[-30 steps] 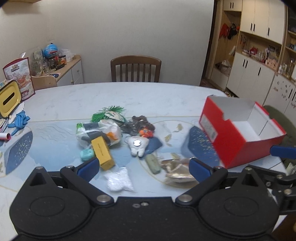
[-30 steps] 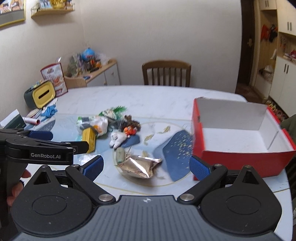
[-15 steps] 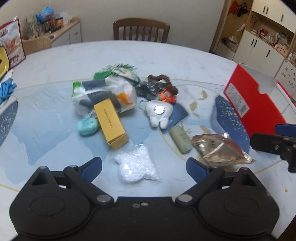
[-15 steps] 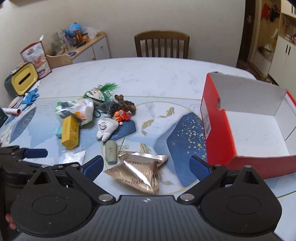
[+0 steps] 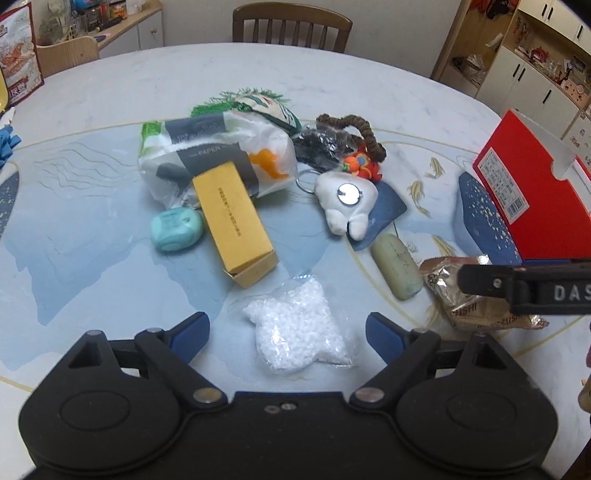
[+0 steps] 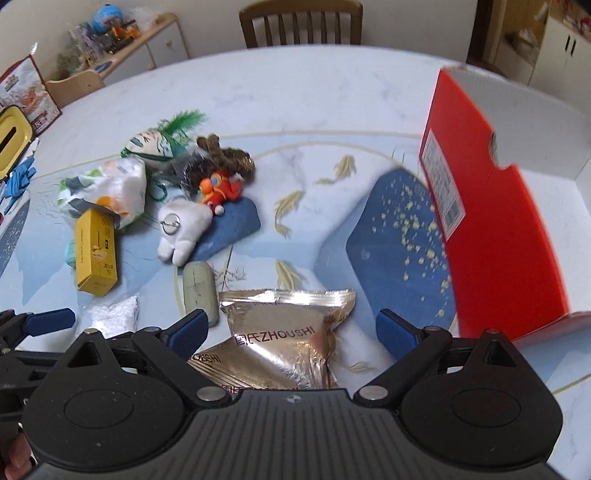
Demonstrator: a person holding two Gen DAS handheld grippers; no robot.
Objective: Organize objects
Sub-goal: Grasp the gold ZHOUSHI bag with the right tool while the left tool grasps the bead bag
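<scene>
Both grippers have dropped toward the surface (image 5: 110, 96): left gripper (image 5: 287, 326) jaws wide around the bead bag (image 5: 299, 328), right gripper (image 6: 291, 330) jaws wide around the foil packet (image 6: 284, 332), pickups imminent.

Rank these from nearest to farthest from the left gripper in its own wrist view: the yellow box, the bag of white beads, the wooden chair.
1. Bag of white beads, between the open left gripper's fingers.
2. Yellow box, ahead, slightly left.
3. Wooden chair, beyond the table's far edge.

Wooden chair (image 5: 291, 27) behind the marble-patterned table (image 5: 147, 85), low sideboard (image 6: 147, 44) left, white cupboards (image 5: 535, 85) right.
</scene>
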